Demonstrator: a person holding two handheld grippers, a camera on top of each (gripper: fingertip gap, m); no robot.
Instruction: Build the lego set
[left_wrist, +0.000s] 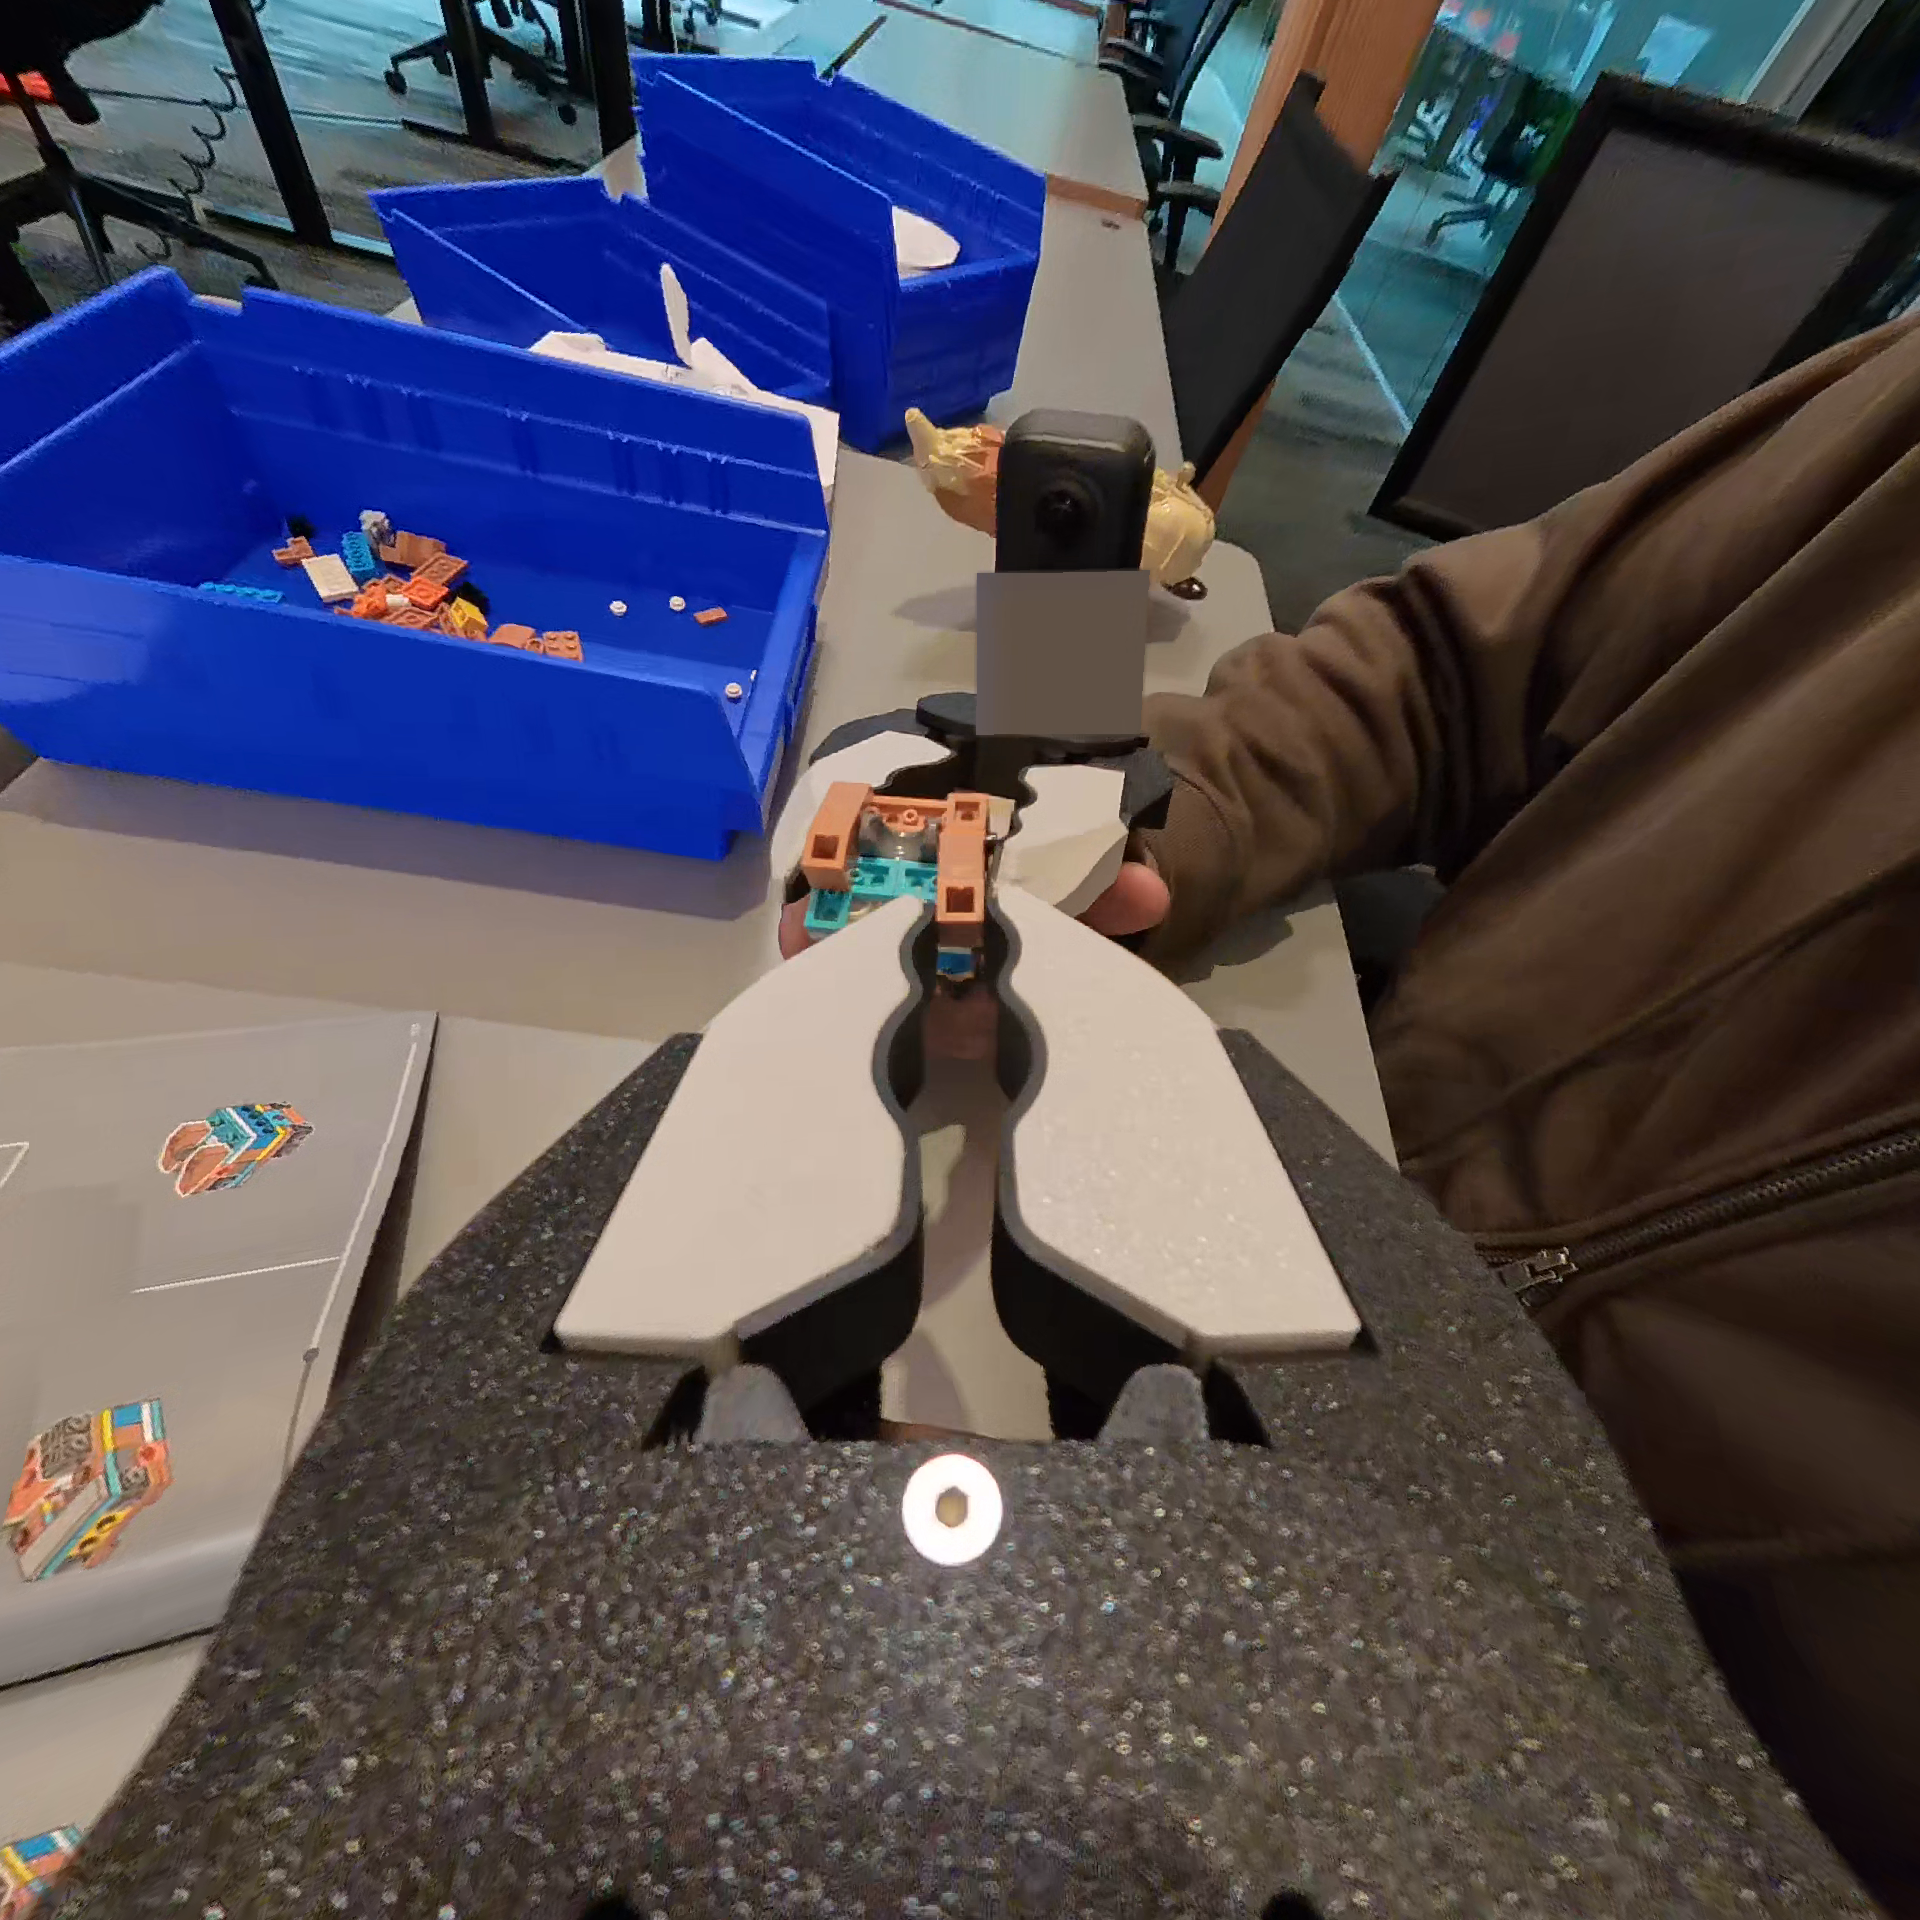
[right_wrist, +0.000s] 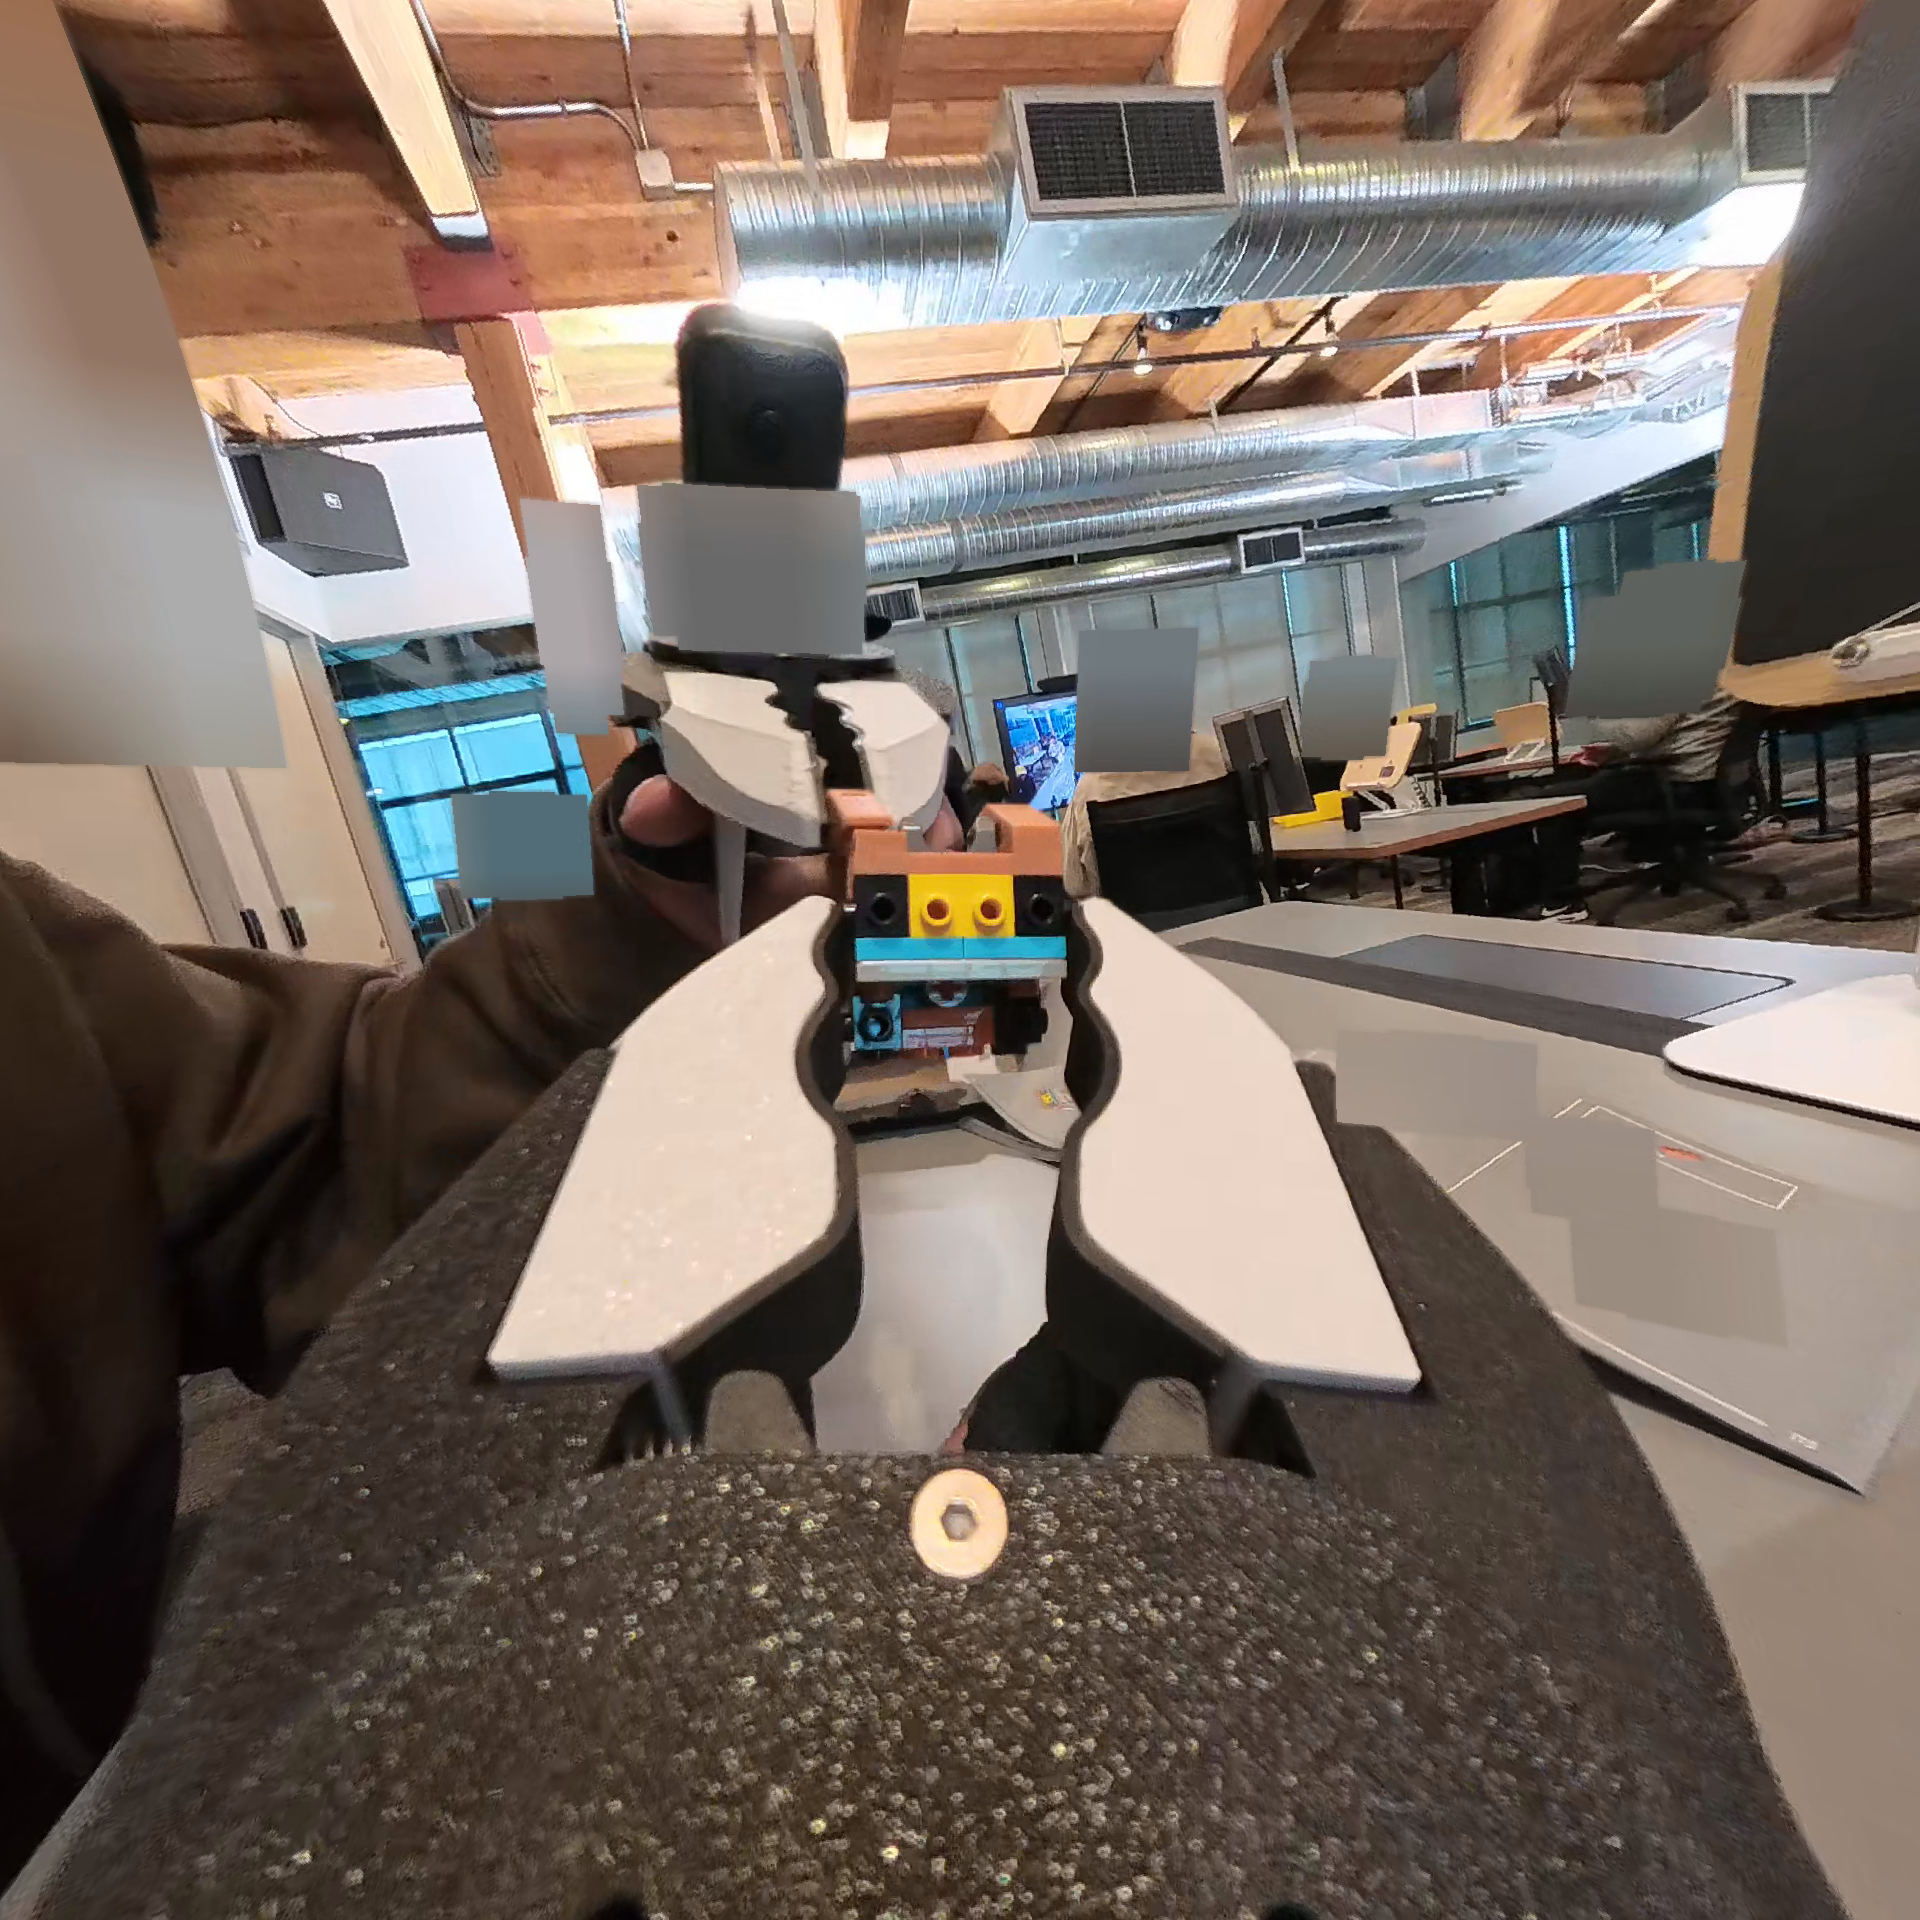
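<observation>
Two grippers meet on one lego model (right_wrist: 951, 940) held up above the grey table (left_wrist: 520, 935) — the right gripper (right_wrist: 954, 935) has its jaws clamped on the model's sides, and the left gripper (left_wrist: 961, 940) pinches a brown part at its edge. Loose bricks (left_wrist: 416, 592) lie in the nearest blue bin (left_wrist: 416, 727) — an instruction sheet (left_wrist: 208, 1247) sits just beside it

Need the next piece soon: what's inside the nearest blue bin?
The nearest bin holds a loose pile of bricks, mostly orange and brown with some teal, white and yellow, plus a few small pale round pieces apart. Its near wall hides the front strip of the floor.
</observation>
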